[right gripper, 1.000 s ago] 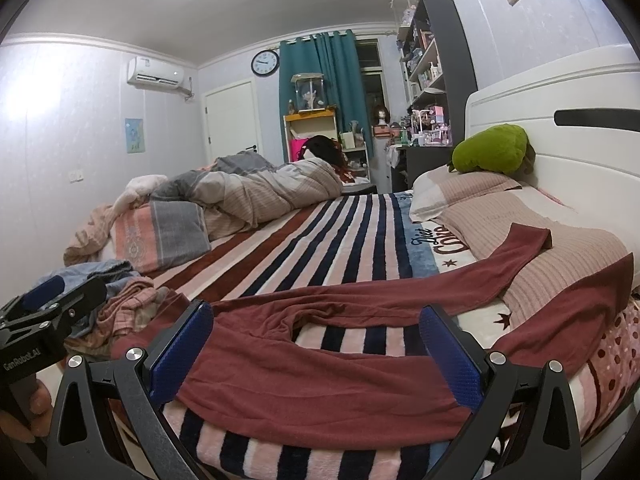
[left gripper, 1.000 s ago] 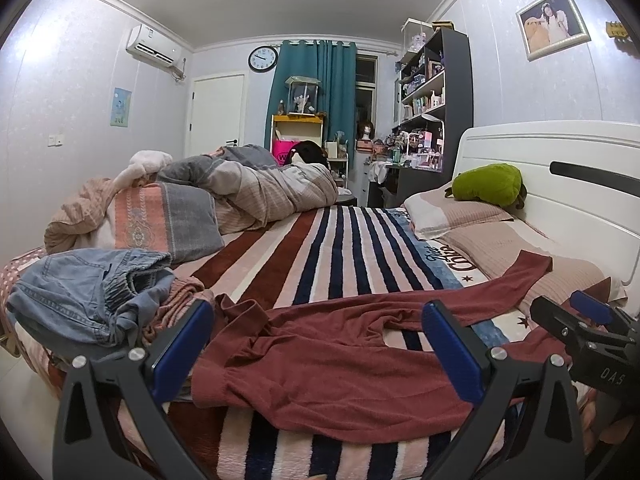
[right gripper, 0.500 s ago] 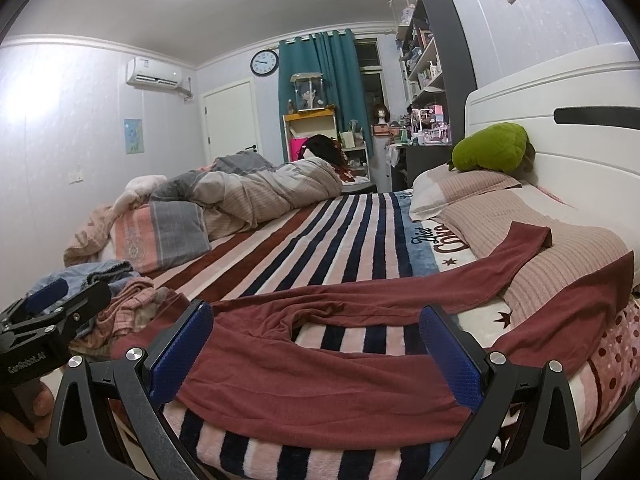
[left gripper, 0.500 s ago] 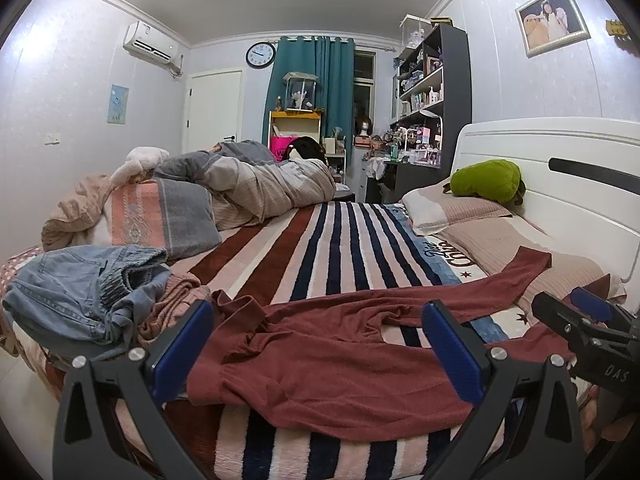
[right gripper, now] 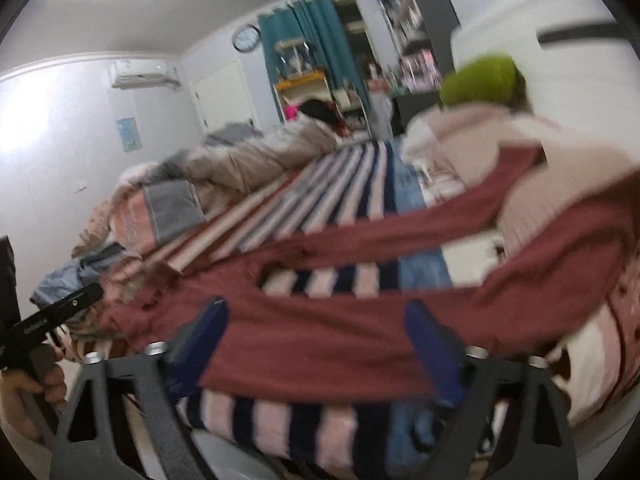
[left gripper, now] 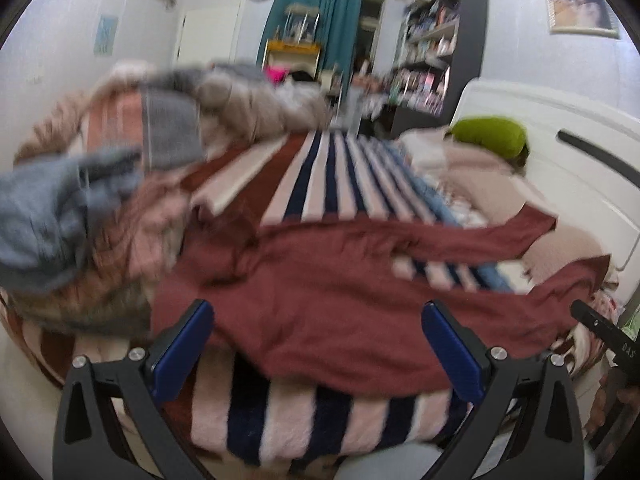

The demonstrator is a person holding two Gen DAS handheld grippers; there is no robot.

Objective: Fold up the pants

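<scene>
Dark red pants [left gripper: 320, 304] lie spread across the striped bed, waist to the left, both legs running right onto the pillows; they also show in the right wrist view [right gripper: 320, 332]. My left gripper [left gripper: 318, 344] is open and empty, its blue pads just above the near edge of the waist part. My right gripper [right gripper: 320, 344] is open and empty over the near leg. Both views are blurred by motion. The right gripper's body shows at the left view's right edge [left gripper: 600, 332], the left one's at the right view's left edge [right gripper: 52, 316].
A pile of clothes with a blue denim piece [left gripper: 52, 216] lies left of the pants. A bundled quilt [left gripper: 224, 108] lies at the back left. Pillows [left gripper: 480, 168] and a green cushion [left gripper: 492, 136] lie by the white headboard [left gripper: 580, 160] on the right.
Both grippers have moved forward and down toward the pants, and both views now tilt and blur. The right view has rolled. The pants have not moved. Both grippers stay open.
</scene>
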